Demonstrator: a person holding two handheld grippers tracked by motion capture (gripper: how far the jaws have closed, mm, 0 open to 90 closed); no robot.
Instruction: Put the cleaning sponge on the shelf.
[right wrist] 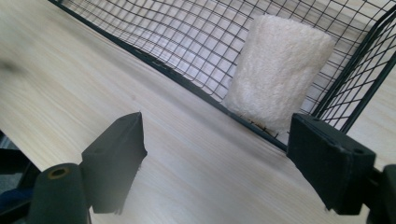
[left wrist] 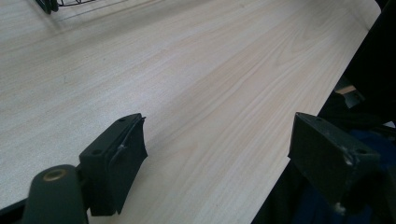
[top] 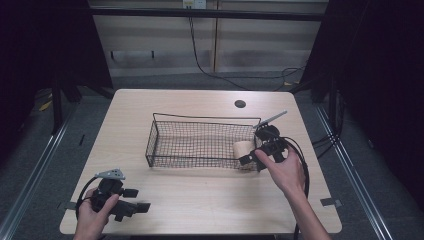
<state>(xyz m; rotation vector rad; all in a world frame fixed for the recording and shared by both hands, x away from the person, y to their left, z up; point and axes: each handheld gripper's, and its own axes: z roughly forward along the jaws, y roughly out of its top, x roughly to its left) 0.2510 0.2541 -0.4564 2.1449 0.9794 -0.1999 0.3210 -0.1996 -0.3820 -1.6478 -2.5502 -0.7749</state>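
A black wire basket (top: pixel 200 142) stands in the middle of the light wooden table (top: pixel 210 200). A rolled cream towel (top: pixel 243 150) stands upright inside the basket's right end. In the right gripper view the towel (right wrist: pixel 278 70) sits behind the mesh in the corner of the basket (right wrist: pixel 154 32). My right gripper (top: pixel 251 159) is open just outside the basket's front right corner, low over the table, with nothing between its jaws (right wrist: pixel 217 149). My left gripper (top: pixel 137 199) is open and empty at the table's front left; in its own view (left wrist: pixel 219 144) it hangs over the front edge.
A round cable hole (top: pixel 240 104) lies in the table behind the basket. The basket's corner (left wrist: pixel 51 3) shows at the top left of the left gripper view. Cables (top: pixel 220 75) run over the floor beyond the table. Bare tabletop lies between the two grippers.
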